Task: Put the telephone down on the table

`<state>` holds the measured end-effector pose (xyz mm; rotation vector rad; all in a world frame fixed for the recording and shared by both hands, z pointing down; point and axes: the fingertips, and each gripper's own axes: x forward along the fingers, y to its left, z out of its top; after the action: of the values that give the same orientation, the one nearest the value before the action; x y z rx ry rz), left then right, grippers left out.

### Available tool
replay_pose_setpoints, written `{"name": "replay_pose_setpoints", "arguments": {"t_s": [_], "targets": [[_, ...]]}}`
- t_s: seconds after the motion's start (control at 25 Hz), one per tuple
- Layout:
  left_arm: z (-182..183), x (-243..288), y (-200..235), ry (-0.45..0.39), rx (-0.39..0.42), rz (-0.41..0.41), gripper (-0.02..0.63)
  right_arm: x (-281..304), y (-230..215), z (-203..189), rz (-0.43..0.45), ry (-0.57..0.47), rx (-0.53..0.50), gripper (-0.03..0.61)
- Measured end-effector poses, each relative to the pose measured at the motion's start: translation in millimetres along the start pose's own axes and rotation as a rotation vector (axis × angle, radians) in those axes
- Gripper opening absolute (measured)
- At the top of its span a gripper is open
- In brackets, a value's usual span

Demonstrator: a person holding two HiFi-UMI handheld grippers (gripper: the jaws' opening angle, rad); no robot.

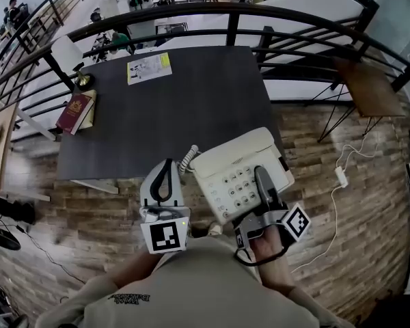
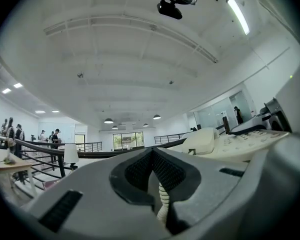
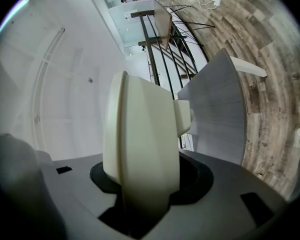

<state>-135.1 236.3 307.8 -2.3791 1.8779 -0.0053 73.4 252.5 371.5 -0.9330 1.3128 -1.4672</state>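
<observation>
Well, the phone (image 1: 229,173) is up in my right gripper (image 1: 263,183), hanging over the near right corner of the desk (image 1: 191,94), with part of its body out past the edge and above the wood floor. I can't tell for sure whether its underside touches the desktop; I judge it is not down yet.

My right gripper has clamped the phone's near right side. One jaw lies across the top beside the keypad and the other sits underneath. The jaws stand about half spread, pressed on the cream shell, which fills the gap in the right gripper view.

My left gripper (image 1: 167,166) is closed to the tips, with the coiled cord (image 1: 187,160) caught in the hollow between its jaws, just left of the phone.

What the next move turns on is that the open desktop lies ahead and to the left of the phone, away from me. The phone's long axis runs roughly left to right, slightly turned, with the handset along its far edge. The right hand carries the weight and the left only minds the cord.

Both grippers point forward and about level, side by side in front of my chest. I'd push forward and left before lowering, so the whole base lands on the desk.
</observation>
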Motion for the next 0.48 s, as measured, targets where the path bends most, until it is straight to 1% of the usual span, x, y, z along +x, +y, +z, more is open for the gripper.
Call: {"name": "replay_pose_setpoints", "arguments": {"t_s": [0.16, 0.28, 0.48], "targets": [[-1, 2, -14, 0.004, 0.008, 0.008, 0.005, -3, 1, 15, -0.001, 0.004, 0.002, 0.212], [-2, 6, -27, 0.015, 0.0, 0.009, 0.005, -5, 2, 29, -0.004, 0.009, 0.0, 0.212], [-6, 12, -45, 0.029, 0.001, 0.018, 0.005, -1, 4, 49, -0.004, 0.023, -0.019, 0.212]]}}
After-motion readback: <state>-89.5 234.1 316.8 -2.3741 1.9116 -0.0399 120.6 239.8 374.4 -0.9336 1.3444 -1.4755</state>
